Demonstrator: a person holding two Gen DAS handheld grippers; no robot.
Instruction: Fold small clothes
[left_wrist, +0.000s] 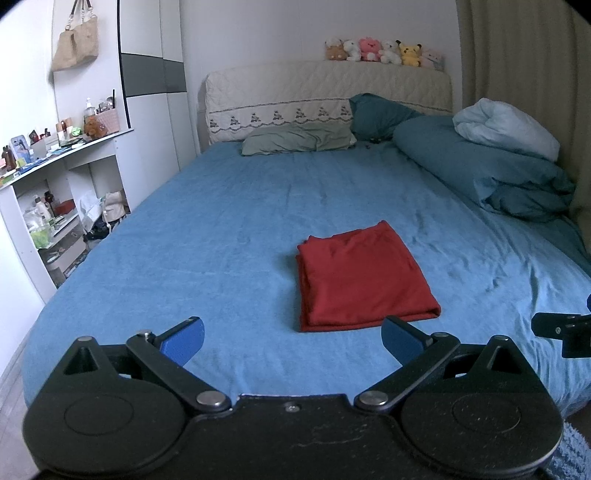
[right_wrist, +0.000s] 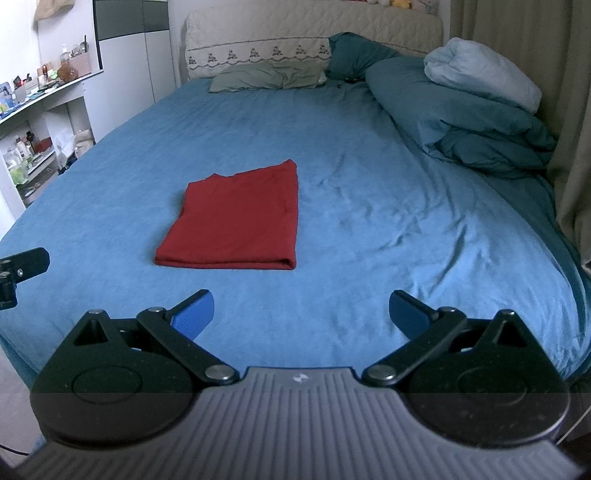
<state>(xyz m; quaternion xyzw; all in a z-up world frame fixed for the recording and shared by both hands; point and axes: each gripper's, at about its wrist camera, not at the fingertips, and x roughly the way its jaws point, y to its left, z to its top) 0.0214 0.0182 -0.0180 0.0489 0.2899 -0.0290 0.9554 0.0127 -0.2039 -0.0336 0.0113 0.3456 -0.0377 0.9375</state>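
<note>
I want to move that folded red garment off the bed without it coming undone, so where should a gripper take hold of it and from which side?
Grip the red folded garment at its near folded edge, the thick rounded fold facing the grippers, coming in low from the foot of the blue bed sheet. That edge binds all layers together; the left side shows loose stacked edges that would likely splay. Both the left gripper and right gripper are open and empty.

A: Any words or numbers to read?

B: None. The only sign is a small pale lightning-bolt mark on the grey ribbed body of the right claw (right_wrist: 302, 314), near its front edge.

A: The bottles on the left shelf (left_wrist: 62, 155)?

B: Their labels are too small and blurred to read.
</note>
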